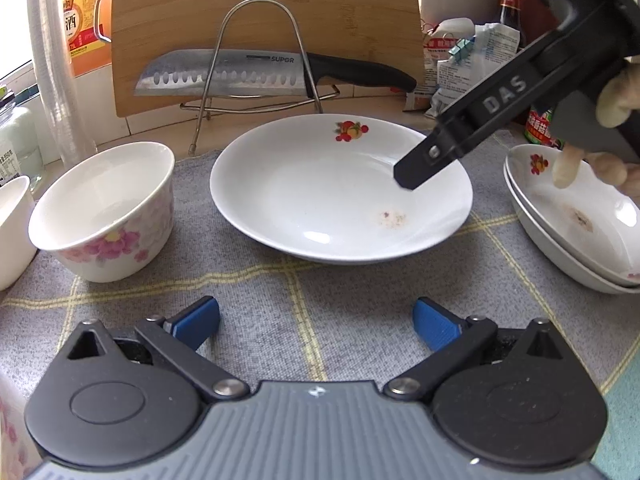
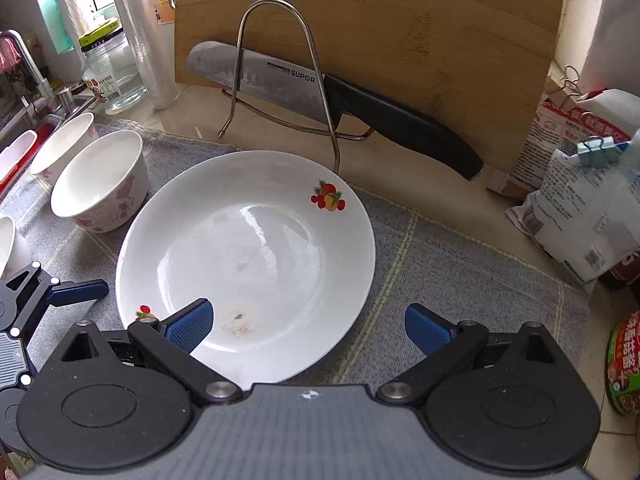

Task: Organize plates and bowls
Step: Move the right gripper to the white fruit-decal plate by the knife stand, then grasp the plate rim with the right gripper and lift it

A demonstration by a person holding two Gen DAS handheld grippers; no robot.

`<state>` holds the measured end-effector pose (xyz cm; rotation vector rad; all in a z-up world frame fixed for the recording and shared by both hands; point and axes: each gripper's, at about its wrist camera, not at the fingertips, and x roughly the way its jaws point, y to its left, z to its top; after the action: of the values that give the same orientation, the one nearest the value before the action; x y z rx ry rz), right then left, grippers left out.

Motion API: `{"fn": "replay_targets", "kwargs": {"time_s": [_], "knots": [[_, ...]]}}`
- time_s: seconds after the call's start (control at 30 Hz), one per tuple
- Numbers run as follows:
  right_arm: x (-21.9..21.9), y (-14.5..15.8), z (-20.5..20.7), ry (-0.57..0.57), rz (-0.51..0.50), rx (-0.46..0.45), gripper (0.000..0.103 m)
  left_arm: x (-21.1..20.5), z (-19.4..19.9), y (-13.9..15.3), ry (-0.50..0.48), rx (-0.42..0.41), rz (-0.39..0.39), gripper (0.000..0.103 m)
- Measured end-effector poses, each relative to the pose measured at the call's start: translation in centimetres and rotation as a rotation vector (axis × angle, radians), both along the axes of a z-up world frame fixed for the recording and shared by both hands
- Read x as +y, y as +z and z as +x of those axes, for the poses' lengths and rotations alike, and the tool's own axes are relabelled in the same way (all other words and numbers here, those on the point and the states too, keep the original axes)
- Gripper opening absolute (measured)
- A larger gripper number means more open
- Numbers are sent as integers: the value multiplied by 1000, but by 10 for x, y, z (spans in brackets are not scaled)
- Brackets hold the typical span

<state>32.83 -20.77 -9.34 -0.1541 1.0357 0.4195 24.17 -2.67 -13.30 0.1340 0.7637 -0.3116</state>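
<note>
A white plate with a fruit print lies on the grey checked cloth, also in the right wrist view. A flowered bowl stands left of it, also in the right wrist view, with a second bowl behind. Two stacked plates sit at the right. My left gripper is open and empty above the cloth, in front of the plate. My right gripper is open and empty over the plate's right front edge; its finger hangs above the plate's right side.
A bamboo cutting board leans at the back with a knife in a wire rack. Bags and jars stand at the right. A glass jar, bottles and a sink tap are at the left.
</note>
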Motion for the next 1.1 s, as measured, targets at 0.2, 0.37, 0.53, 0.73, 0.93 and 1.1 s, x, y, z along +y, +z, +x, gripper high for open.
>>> {"fn": "replay_targets", "kwargs": {"time_s": [0.2,0.37,0.53,0.73,0.93,1.1], "knots": [[11,-18,26,72,-25,56,103,-1,5,0,8,-2,-1,103],[16,-24,41,98,-13,74,103,-1,10,-1,22,-4,-2,103],[23,-26,48,133,-53,64,103,0,14,-2,30,-7,-3,103],[25,-26,52,146,-59,72,103,1,20,-2,23,-6,-4,103],[25,-27,56,170,-59,69,103,1,25,-3,16,-18,-7,103],[26,-27,57,177,-50,49,103,2,25,-4,-4,-28,-10,103]]}}
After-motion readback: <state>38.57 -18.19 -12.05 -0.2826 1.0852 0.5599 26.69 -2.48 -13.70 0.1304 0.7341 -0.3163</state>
